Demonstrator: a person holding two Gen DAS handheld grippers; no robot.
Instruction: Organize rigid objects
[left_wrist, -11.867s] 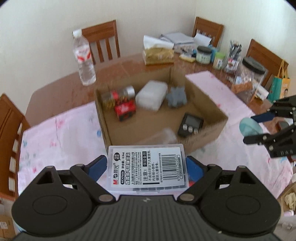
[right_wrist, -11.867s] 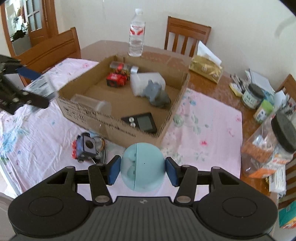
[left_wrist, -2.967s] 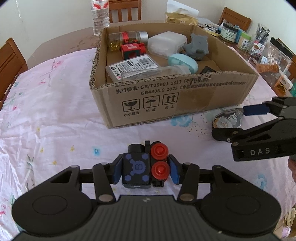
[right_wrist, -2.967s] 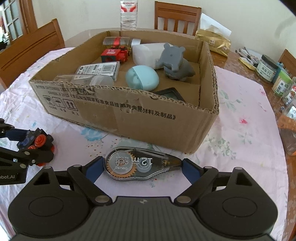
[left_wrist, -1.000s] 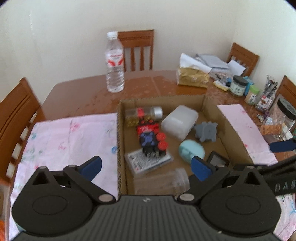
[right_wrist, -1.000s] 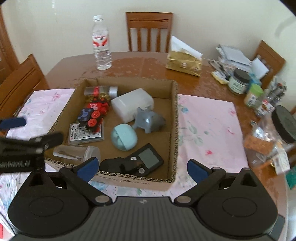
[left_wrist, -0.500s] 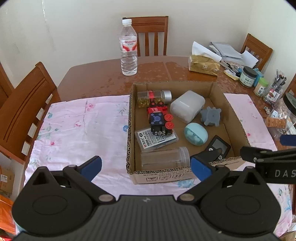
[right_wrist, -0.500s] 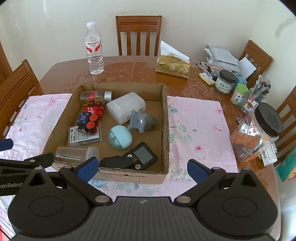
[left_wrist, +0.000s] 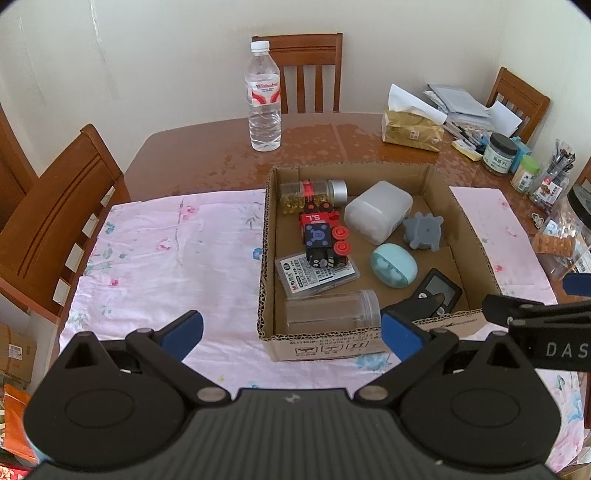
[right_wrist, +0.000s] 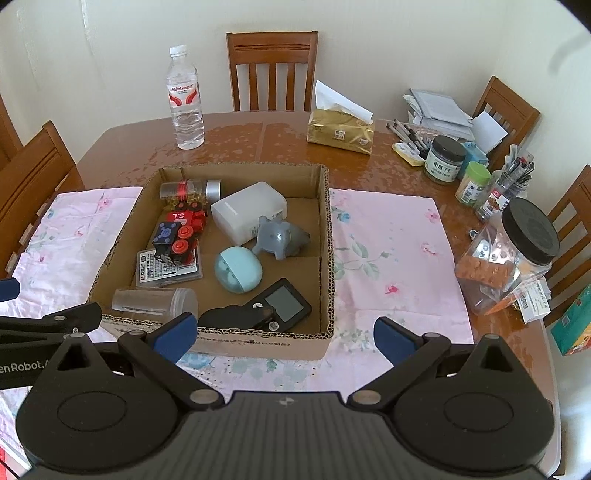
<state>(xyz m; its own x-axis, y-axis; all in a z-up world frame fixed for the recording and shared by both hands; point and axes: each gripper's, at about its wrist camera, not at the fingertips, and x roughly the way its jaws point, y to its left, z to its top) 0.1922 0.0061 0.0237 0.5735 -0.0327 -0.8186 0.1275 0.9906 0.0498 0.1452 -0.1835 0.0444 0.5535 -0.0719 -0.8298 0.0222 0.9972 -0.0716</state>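
Observation:
An open cardboard box (left_wrist: 469, 236) (right_wrist: 327, 229) sits on the pink floral cloth. Inside lie a pill bottle (left_wrist: 314, 192), a red toy (left_wrist: 319, 219), a blue-and-red block toy (left_wrist: 325, 245) (right_wrist: 173, 238), a labelled plastic case (left_wrist: 317, 275), a clear jar (left_wrist: 332, 314), a white case (left_wrist: 378, 216), a grey figure (left_wrist: 423, 232), a light-blue egg case (left_wrist: 393, 266) (right_wrist: 238, 269), a black device (right_wrist: 284, 304) and a dark tape dispenser (right_wrist: 232, 315). My left gripper (left_wrist: 290, 332) and right gripper (right_wrist: 282, 334) are both open and empty, held above the table in front of the box.
A water bottle (left_wrist: 264, 99), a gold tissue pack (right_wrist: 341, 134), jars, pens and papers (right_wrist: 476, 162) stand on the wooden table behind and right of the box. A large snack jar (right_wrist: 517, 254) stands at the right. Chairs (left_wrist: 62, 218) surround the table.
Both grippers have drawn slightly further back and up from the box. Everything in the box lies where it was.

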